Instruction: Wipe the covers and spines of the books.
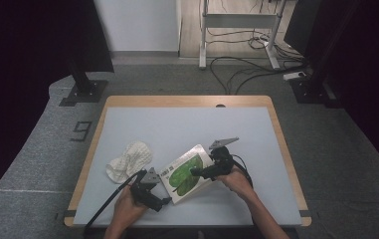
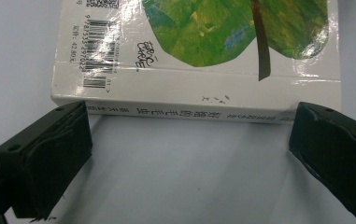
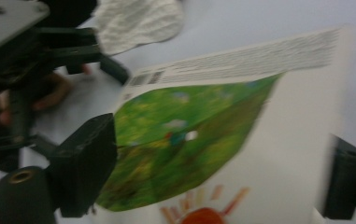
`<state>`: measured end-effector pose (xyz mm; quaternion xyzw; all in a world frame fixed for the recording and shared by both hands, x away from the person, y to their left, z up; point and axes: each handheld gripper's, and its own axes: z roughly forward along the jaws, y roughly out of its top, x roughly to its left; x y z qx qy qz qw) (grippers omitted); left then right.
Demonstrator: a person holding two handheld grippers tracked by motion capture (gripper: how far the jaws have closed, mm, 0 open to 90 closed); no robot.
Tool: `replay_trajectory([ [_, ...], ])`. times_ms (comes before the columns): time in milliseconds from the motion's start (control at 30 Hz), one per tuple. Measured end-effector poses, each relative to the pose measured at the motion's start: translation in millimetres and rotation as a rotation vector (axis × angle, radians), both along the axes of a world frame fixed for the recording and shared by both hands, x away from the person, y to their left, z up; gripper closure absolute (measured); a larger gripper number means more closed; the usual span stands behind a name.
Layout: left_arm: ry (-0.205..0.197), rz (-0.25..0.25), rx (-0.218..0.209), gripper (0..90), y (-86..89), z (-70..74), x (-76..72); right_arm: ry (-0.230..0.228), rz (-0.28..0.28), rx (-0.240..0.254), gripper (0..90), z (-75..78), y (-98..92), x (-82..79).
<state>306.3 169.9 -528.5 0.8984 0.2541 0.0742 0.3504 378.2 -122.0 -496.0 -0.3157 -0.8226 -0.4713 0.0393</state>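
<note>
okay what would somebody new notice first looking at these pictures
A picture book with a big green leaf on its cover lies near the table's front edge, between the left gripper and the right gripper. Left of it sits a crumpled white cloth.

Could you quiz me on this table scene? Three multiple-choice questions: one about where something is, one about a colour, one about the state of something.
1. Where does the white cloth lie relative to the book?
A. to its left
B. on top of it
C. to its right

2. What colour is the big leaf on the book's cover?
A. red
B. green
C. blue

3. How do the left gripper's jaws stand?
A. clamped on the cloth
B. shut on the book
C. open, book spine just beyond them

Answers: 1 A, the high view shows the cloth left of the book. 2 B, the leaf is green in every view. 3 C, the left gripper view shows bare table between the jaws.
</note>
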Motion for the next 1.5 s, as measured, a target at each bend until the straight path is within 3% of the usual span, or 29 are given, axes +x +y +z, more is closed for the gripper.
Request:
replay_trajectory([
  [100, -0.001, 0.0, 0.001, 0.0, -0.1, 0.0, -0.1, -0.059, -0.005, -0.066, 12.3, 1.5, 3.8, -4.9],
  [433, 0.002, 0.002, 0.002, 0.0, -0.2, 0.1, -0.1, -0.08, 0.097, -0.118, 15.1, 6.0, -11.6, 3.3],
  [567, 0.003, 0.002, 0.003, 0.0, -0.2, 0.3, -0.1, -0.089, 0.134, -0.143, 25.9, 8.3, -16.2, 6.6],
  [633, 0.003, 0.002, 0.003, 0.0, -0.3, 0.3, -0.2, -0.089, 0.146, -0.147, 32.2, 9.9, -17.6, 7.5],
  [1000, -0.003, 0.012, 0.005, 0.0, -0.7, 0.5, -1.6, -0.095, 0.202, -0.176, 47.1, 18.8, -22.5, 5.0],
  [1333, -0.002, 0.039, 0.01, 0.0, -1.6, 1.0, -4.9, -0.132, 0.194, -0.176, 56.0, 20.6, -29.1, -2.6],
  [1500, 0.045, 0.052, -0.024, 0.0, 0.5, 3.9, -2.0, -0.145, 0.193, -0.176, 58.1, 21.2, -32.3, -7.6],
])
